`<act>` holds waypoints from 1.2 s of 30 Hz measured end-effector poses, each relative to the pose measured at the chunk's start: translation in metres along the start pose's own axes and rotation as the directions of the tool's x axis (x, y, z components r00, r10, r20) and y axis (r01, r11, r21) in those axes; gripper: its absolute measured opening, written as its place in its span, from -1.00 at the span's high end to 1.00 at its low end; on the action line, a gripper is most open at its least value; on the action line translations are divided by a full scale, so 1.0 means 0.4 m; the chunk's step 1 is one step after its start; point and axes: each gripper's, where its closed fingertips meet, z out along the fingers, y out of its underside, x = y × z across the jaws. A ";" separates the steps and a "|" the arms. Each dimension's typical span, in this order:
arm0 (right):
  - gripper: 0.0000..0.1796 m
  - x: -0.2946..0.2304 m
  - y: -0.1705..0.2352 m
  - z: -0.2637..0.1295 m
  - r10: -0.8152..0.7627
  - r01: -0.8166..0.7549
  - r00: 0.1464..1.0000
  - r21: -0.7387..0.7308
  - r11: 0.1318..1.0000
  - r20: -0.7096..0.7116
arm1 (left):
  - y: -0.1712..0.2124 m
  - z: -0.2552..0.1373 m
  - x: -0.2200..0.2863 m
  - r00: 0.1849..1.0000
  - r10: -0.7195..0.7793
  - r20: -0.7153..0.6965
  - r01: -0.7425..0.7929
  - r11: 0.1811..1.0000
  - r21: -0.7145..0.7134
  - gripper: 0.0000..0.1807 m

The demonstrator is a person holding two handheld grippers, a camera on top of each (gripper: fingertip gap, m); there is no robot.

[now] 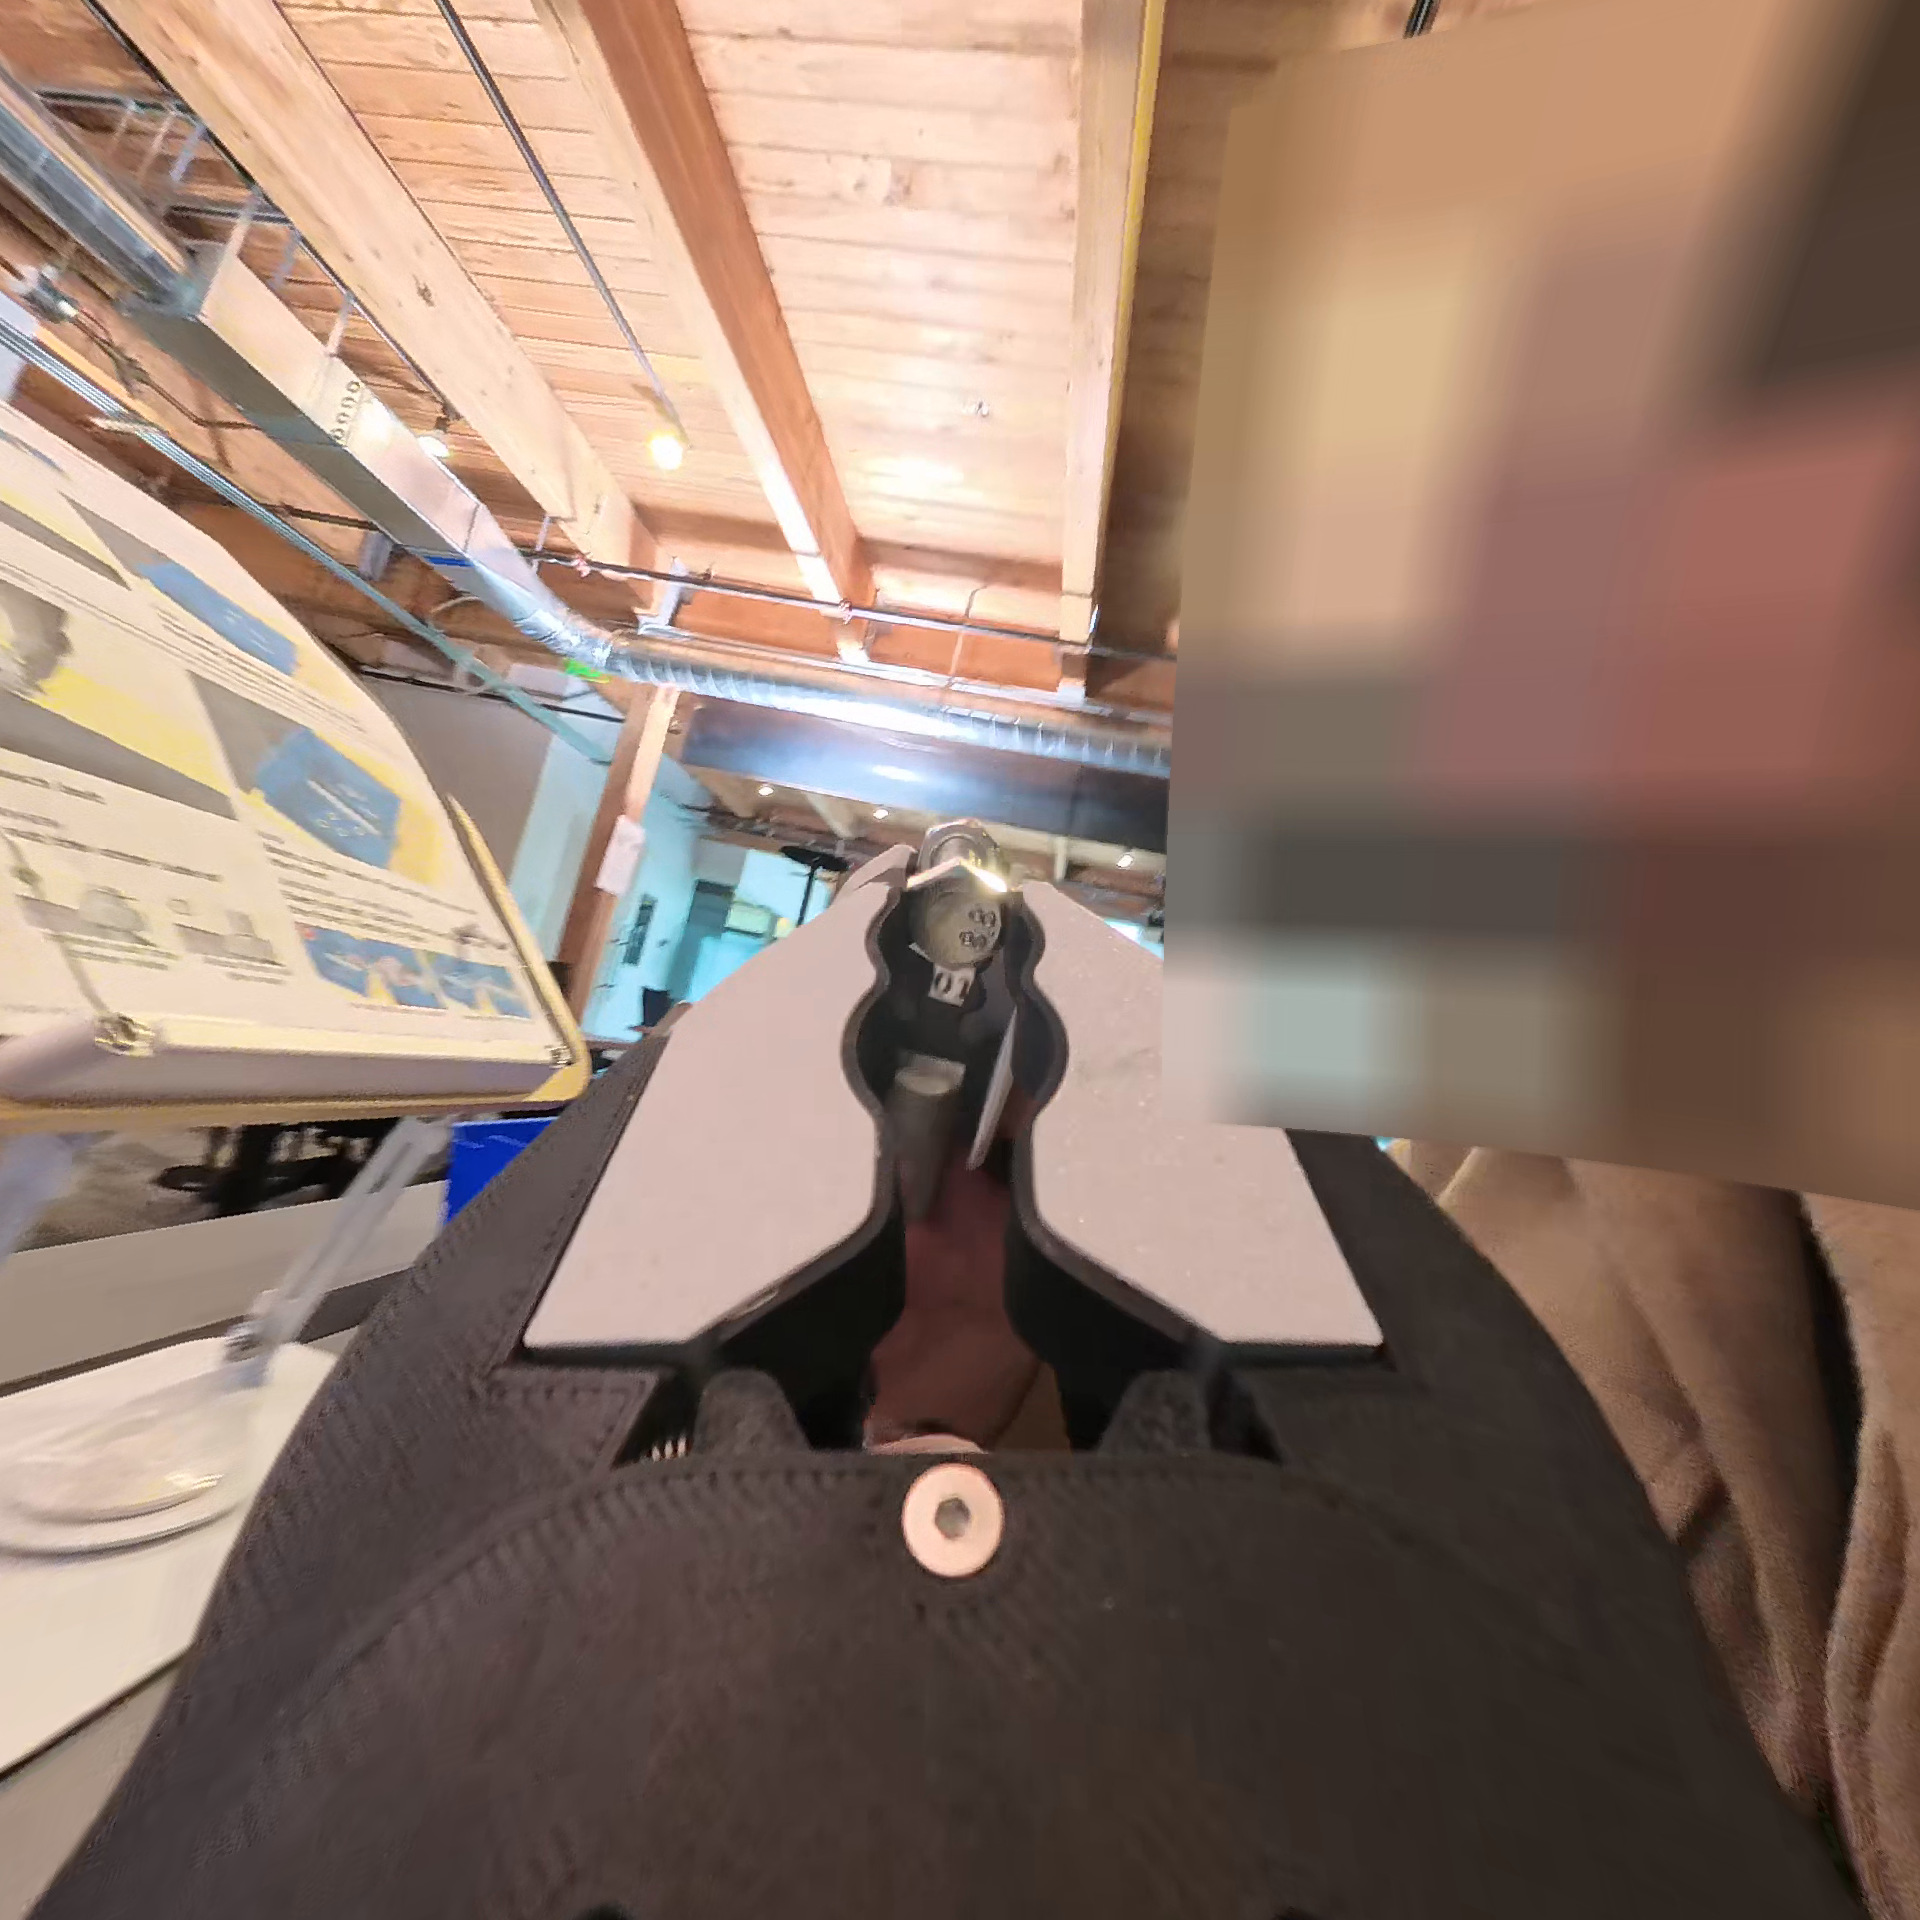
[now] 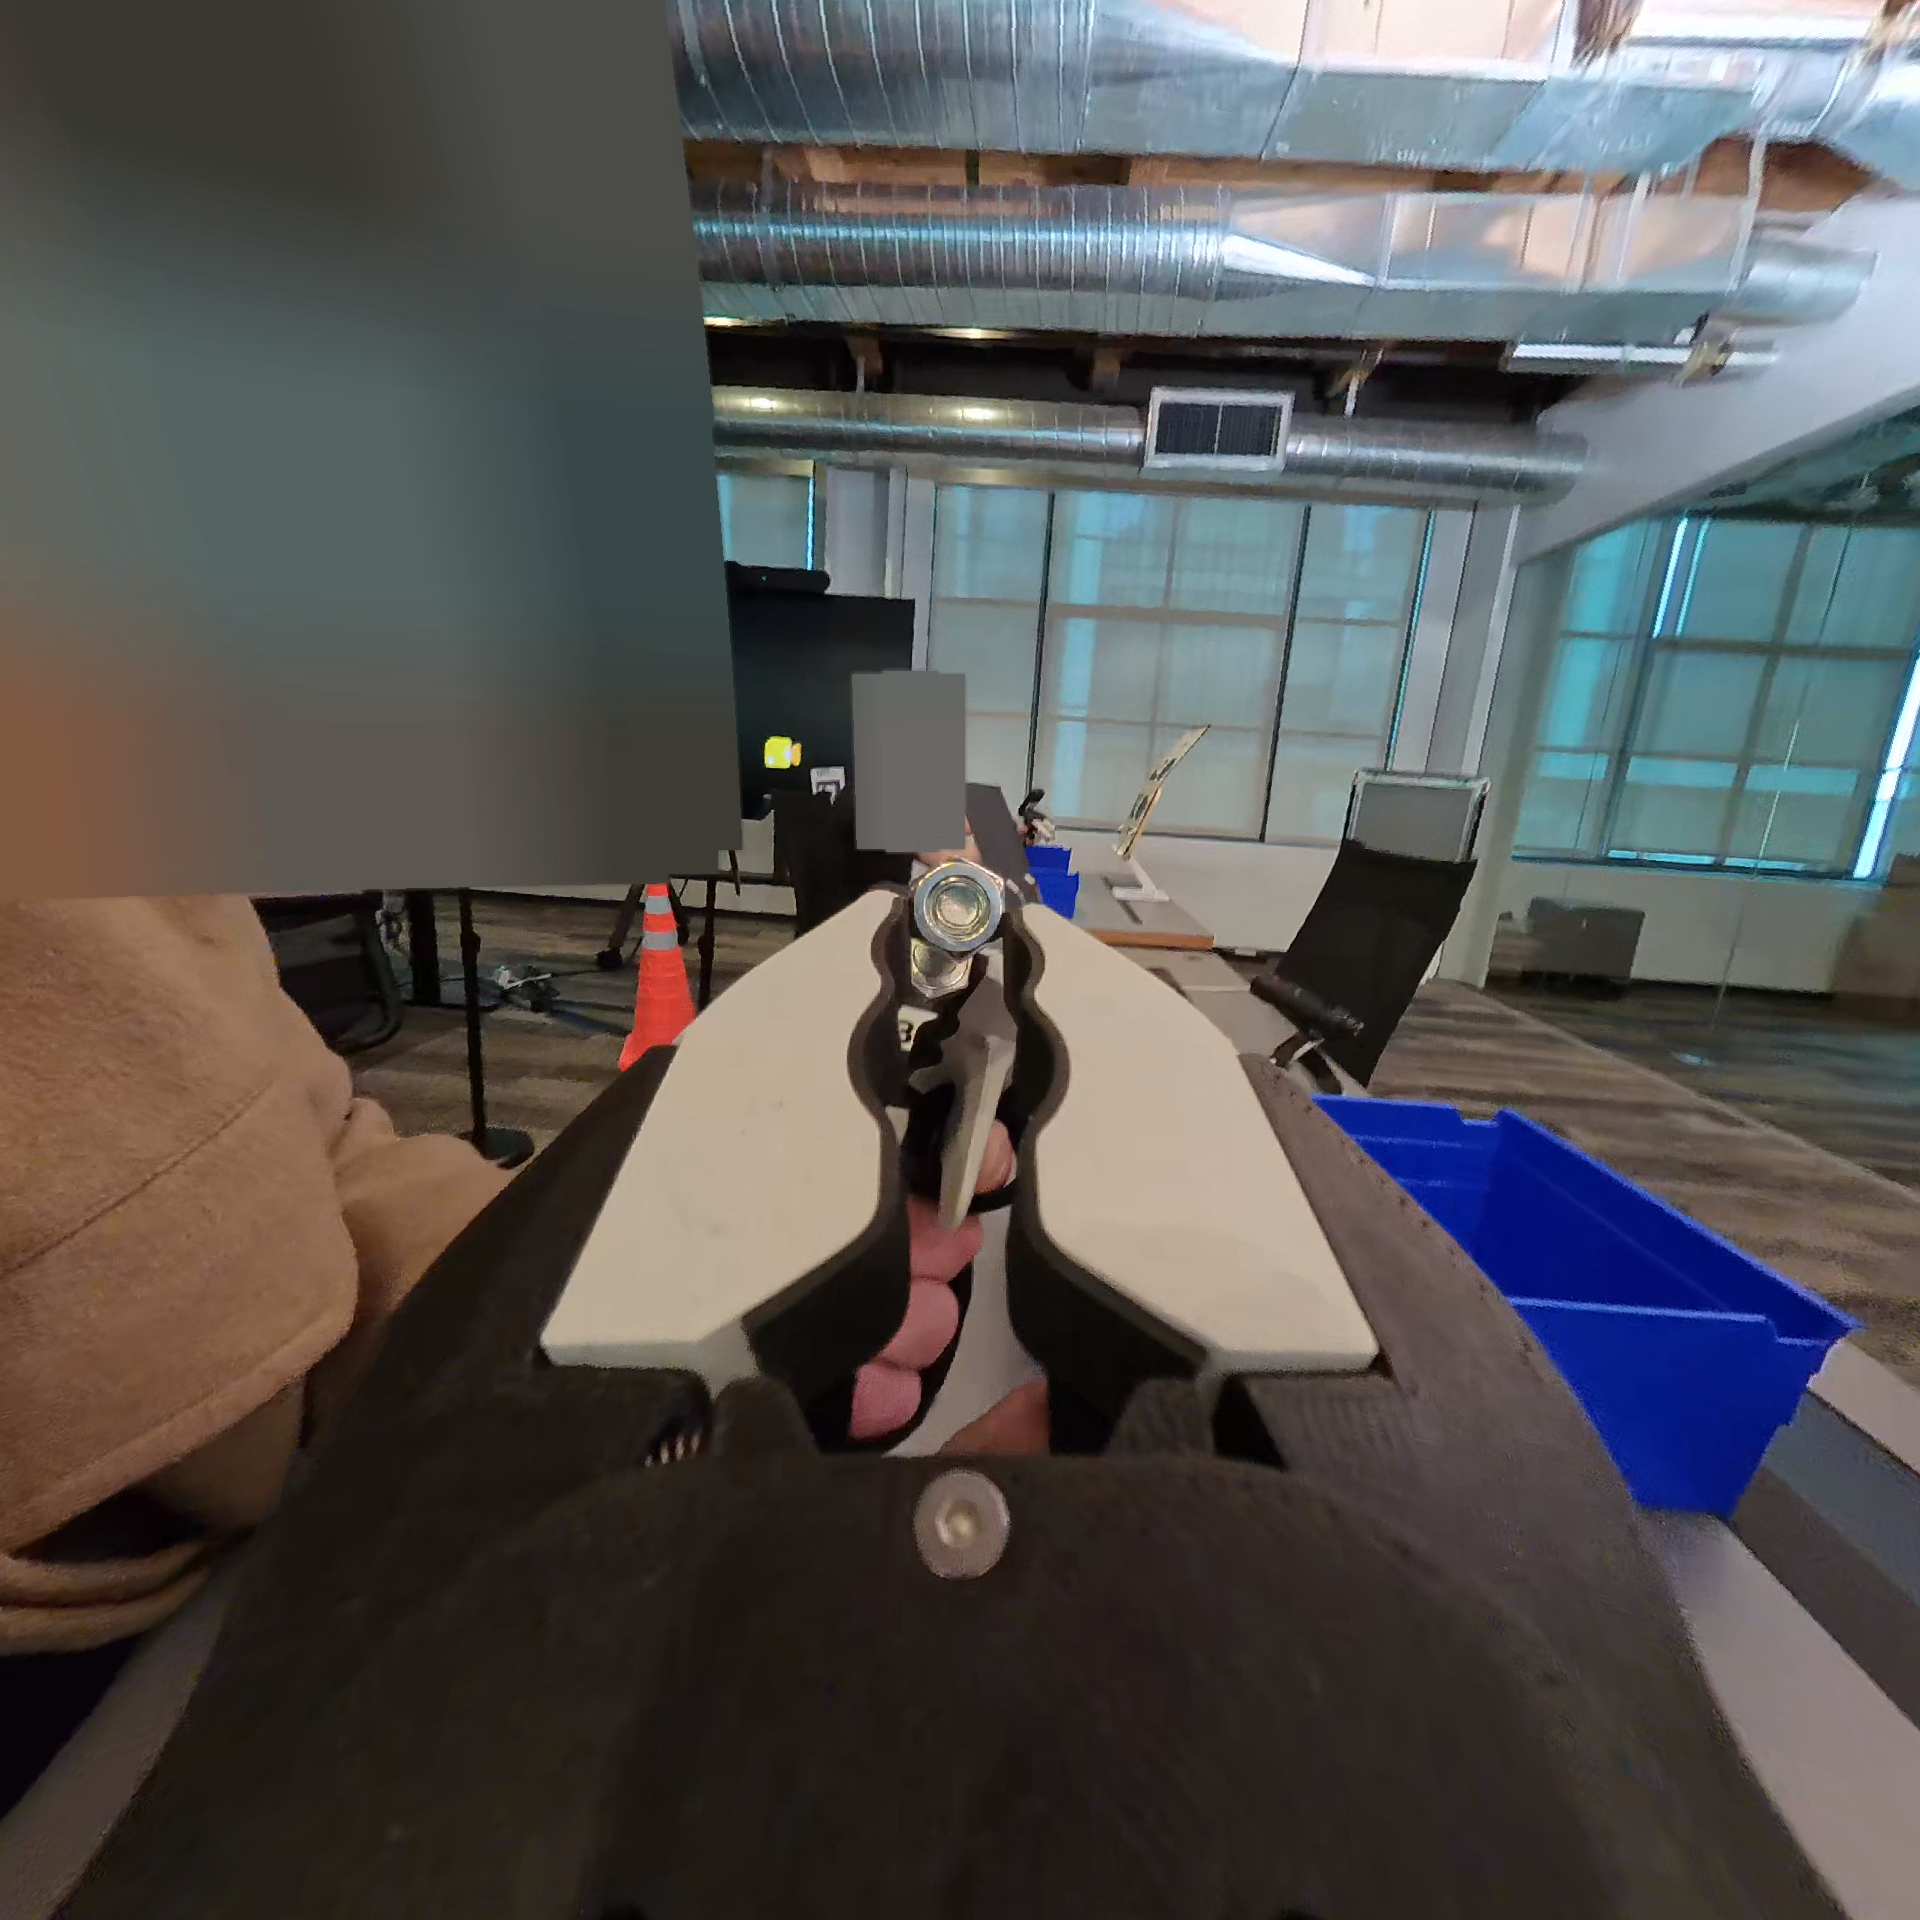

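Observation:
Both grippers point upward and meet tip to tip. My left gripper (image 1: 951,883) is shut on a grey metal bolt (image 1: 956,923) whose round head faces the camera; a shiny hex nut (image 1: 948,844) sits just past its tips. My right gripper (image 2: 956,916) is shut on the hex nut (image 2: 956,906), seen end-on, with the bolt's end (image 2: 935,971) right behind it. Between the right fingers I see the other gripper's black finger, a flat pale strip (image 2: 975,1127) and the person's hand (image 2: 925,1320).
A printed sheet on a clear stand (image 1: 260,831) is at the left over a white table (image 1: 94,1683). A blue bin (image 2: 1621,1288) stands on the table at the right. A tan sleeve (image 2: 156,1195), an orange cone (image 2: 661,977) and an office chair (image 2: 1371,935) lie beyond. The grippers are tip to tip, or close to it.

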 end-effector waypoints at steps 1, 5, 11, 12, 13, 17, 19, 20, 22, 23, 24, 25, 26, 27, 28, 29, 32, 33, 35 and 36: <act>0.81 0.000 0.003 0.002 0.008 -0.007 1.000 -0.022 1.000 0.004 | -0.002 -0.004 0.001 1.000 0.023 -0.001 -0.023 1.000 -0.015 0.81; 0.81 0.002 0.007 -0.002 0.002 0.000 1.000 -0.071 0.997 0.026 | 0.003 -0.010 0.002 0.990 0.142 0.026 -0.138 0.985 -0.103 0.81; 0.81 0.001 0.017 -0.005 0.071 -0.063 0.995 -0.116 0.991 0.066 | 0.006 -0.020 0.006 0.967 0.255 0.027 -0.245 0.950 -0.193 0.81; 0.81 0.003 0.019 -0.004 0.095 -0.087 0.993 -0.118 0.989 0.068 | 0.006 -0.022 0.004 0.964 0.262 0.032 -0.251 0.948 -0.198 0.81; 0.81 0.003 0.020 -0.004 0.108 -0.100 0.992 -0.113 0.989 0.070 | 0.005 -0.023 0.001 0.965 0.259 0.034 -0.248 0.949 -0.195 0.81; 0.81 0.007 0.026 -0.005 0.171 -0.164 0.982 -0.089 0.982 0.077 | 0.008 -0.026 -0.003 0.956 0.291 0.042 -0.276 0.938 -0.212 0.81; 0.81 0.006 0.028 -0.004 0.203 -0.195 0.975 -0.086 0.977 0.088 | 0.007 -0.029 -0.001 0.943 0.331 0.037 -0.314 0.921 -0.232 0.81; 0.81 0.006 0.028 -0.004 0.214 -0.207 0.973 -0.082 0.975 0.091 | 0.007 -0.029 -0.001 0.933 0.356 0.041 -0.336 0.909 -0.245 0.81; 0.81 0.005 0.027 -0.003 0.237 -0.231 0.966 -0.063 0.971 0.100 | 0.006 -0.027 0.002 0.924 0.380 0.043 -0.357 0.898 -0.255 0.81; 0.81 0.005 0.025 -0.002 0.243 -0.239 0.965 -0.049 0.970 0.099 | 0.004 -0.026 0.003 0.924 0.379 0.045 -0.357 0.900 -0.248 0.81; 0.81 0.004 0.025 -0.001 0.243 -0.240 0.965 -0.037 0.970 0.096 | 0.001 -0.026 0.004 0.930 0.364 0.049 -0.343 0.909 -0.235 0.81; 0.81 0.004 0.026 0.001 0.243 -0.241 0.966 -0.027 0.970 0.091 | -0.002 -0.026 0.005 0.941 0.335 0.047 -0.318 0.923 -0.217 0.81; 0.81 0.005 0.027 0.002 0.245 -0.244 0.966 -0.020 0.969 0.086 | -0.004 -0.027 0.003 0.948 0.316 0.047 -0.301 0.932 -0.202 0.81; 0.81 0.006 0.027 0.003 0.252 -0.252 0.964 -0.012 0.968 0.082 | -0.004 -0.028 0.002 0.949 0.311 0.048 -0.296 0.935 -0.195 0.81; 0.82 0.007 0.028 0.003 0.264 -0.265 0.961 -0.006 0.964 0.080 | -0.004 -0.029 0.001 0.948 0.315 0.049 -0.300 0.933 -0.197 0.81; 0.81 0.007 0.029 0.004 0.280 -0.280 0.957 -0.005 0.960 0.080 | -0.004 -0.030 0.001 0.941 0.333 0.052 -0.316 0.926 -0.205 0.81; 0.82 0.003 0.026 0.006 0.297 -0.298 0.950 -0.003 0.954 0.092 | -0.006 -0.029 0.007 0.915 0.402 0.043 -0.381 0.892 -0.246 0.81; 0.82 0.001 0.025 0.006 0.305 -0.306 0.947 -0.003 0.952 0.097 | -0.005 -0.029 0.009 0.904 0.425 0.038 -0.402 0.879 -0.258 0.81; 0.81 -0.001 0.028 0.008 0.329 -0.329 0.938 -0.017 0.944 0.107 | -0.006 -0.031 0.011 0.889 0.457 0.030 -0.431 0.857 -0.281 0.81; 0.81 -0.002 0.031 0.009 0.342 -0.342 0.933 -0.027 0.939 0.112 | -0.006 -0.033 0.012 0.878 0.478 0.022 -0.451 0.841 -0.298 0.81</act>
